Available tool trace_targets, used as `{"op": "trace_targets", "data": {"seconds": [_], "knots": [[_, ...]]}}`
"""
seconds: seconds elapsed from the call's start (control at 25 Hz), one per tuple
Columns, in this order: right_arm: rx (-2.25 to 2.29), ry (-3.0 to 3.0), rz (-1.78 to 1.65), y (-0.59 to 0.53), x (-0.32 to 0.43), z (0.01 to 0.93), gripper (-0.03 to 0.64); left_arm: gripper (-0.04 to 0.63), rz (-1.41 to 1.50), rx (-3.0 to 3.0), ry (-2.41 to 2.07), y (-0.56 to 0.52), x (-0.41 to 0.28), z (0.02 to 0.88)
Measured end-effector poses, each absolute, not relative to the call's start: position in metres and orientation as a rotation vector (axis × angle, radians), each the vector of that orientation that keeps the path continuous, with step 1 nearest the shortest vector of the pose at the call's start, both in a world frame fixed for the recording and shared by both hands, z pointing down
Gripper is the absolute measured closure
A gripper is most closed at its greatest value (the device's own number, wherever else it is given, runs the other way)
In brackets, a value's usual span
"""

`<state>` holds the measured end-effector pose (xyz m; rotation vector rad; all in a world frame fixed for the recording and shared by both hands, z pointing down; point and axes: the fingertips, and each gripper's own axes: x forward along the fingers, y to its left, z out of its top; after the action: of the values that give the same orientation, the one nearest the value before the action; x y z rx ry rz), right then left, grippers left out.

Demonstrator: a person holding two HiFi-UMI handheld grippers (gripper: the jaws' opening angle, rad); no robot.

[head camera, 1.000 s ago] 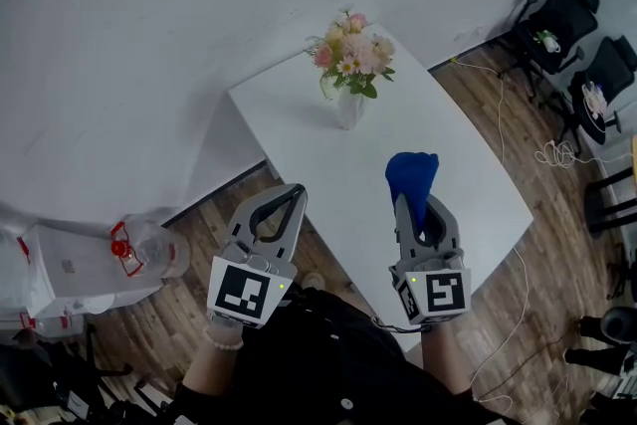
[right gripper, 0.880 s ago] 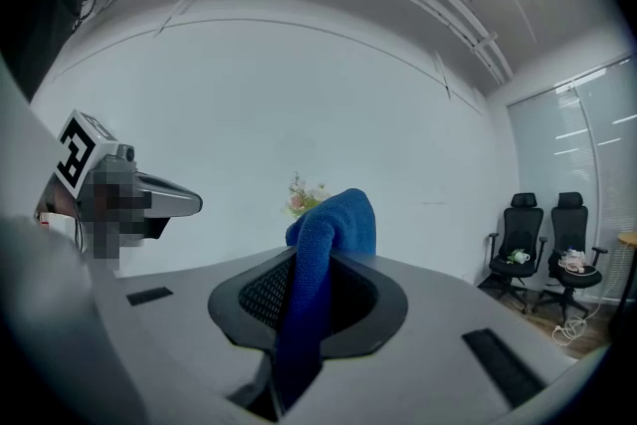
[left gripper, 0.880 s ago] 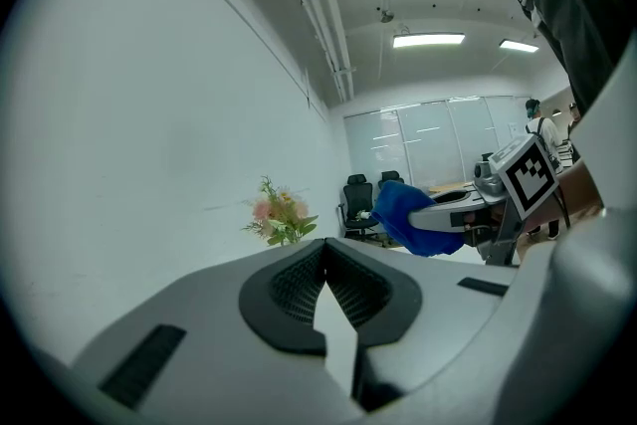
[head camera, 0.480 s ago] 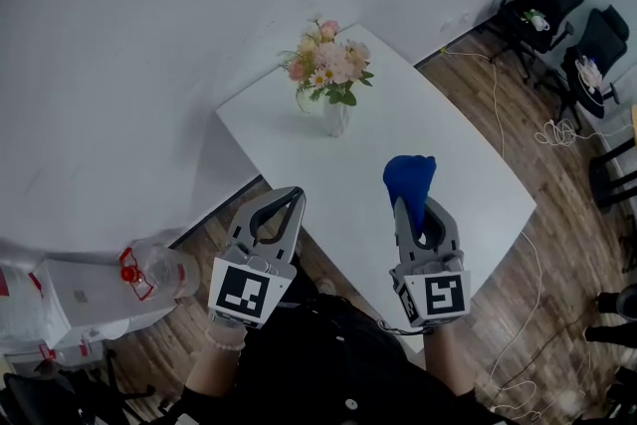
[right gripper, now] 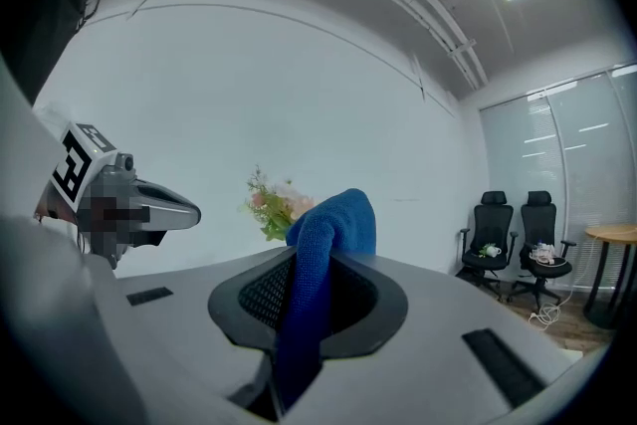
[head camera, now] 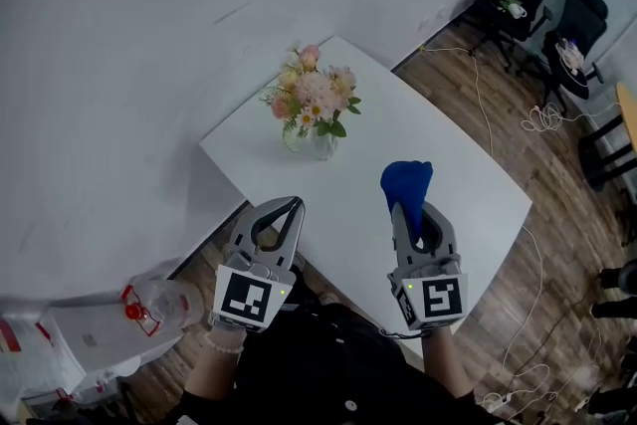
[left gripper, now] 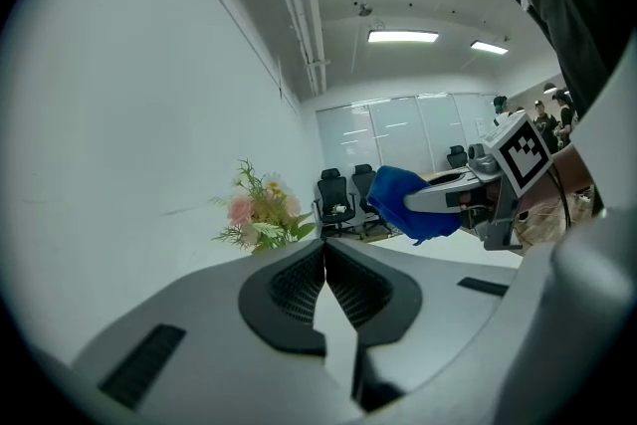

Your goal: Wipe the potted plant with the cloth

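Hiding part of potted plant [right gripper: 270, 203]: cloth [right gripper: 332, 219]

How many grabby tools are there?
2. The left tool, shut and empty, is at the table's near edge; the right tool, beside it, grips the blue cloth. None seems hidden.

Fuzzy fabric cloth [head camera: 406, 182]; smooth matt table [head camera: 398, 129]; wood flr [head camera: 557, 204].

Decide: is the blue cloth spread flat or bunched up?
Bunched up: the blue cloth rises as a wad, pinched in the right gripper.
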<state>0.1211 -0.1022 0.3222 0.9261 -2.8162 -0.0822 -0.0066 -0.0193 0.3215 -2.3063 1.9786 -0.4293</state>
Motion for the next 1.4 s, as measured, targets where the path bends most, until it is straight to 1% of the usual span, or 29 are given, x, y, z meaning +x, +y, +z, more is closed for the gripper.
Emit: {"op": "trace_targets", "data": {"seconds": [0.24,0.68,0.92,0.96,1.04,1.08,1.32,1.4], "knots": [[0.986,-2.792,-0.089,-0.119,0.093,0.319,0.54,0.58,-0.283,-2.451,2.02,-0.037,-0.034,0.32],[1.149,-2.686,-0.053,-0.153,0.061,0.332,0.539,0.58,-0.35,-2.544,1.786,-0.072,-0.092,0.351],[1.214,-2.631,-0.037,-0.165,0.054,0.339,0.539,0.576,-0.313,-2.64,1.732,-0.092,-0.11,0.363],[1.216,-2.623,-0.04,-0.166,0.053,0.34,0.54,0.566,-0.319,-2.655,1.709,-0.096,-0.111,0.365],[1.22,-2.603,-0.048,-0.168,0.05,0.343,0.539,0.502,-0.335,-2.689,1.672,-0.104,-0.113,0.372],[1.224,-2.592,-0.05,-0.169,0.048,0.346,0.539,0.481,-0.342,-2.705,1.659,-0.108,-0.115,0.376],[1.243,-2.539,-0.046,-0.175,0.047,0.362,0.54,0.371,-0.387,-2.771,1.572,-0.133,-0.112,0.401],[1.232,-2.528,-0.044,-0.182,0.042,0.366,0.538,0.346,-0.399,-2.796,1.537,-0.143,-0.112,0.407]]}}
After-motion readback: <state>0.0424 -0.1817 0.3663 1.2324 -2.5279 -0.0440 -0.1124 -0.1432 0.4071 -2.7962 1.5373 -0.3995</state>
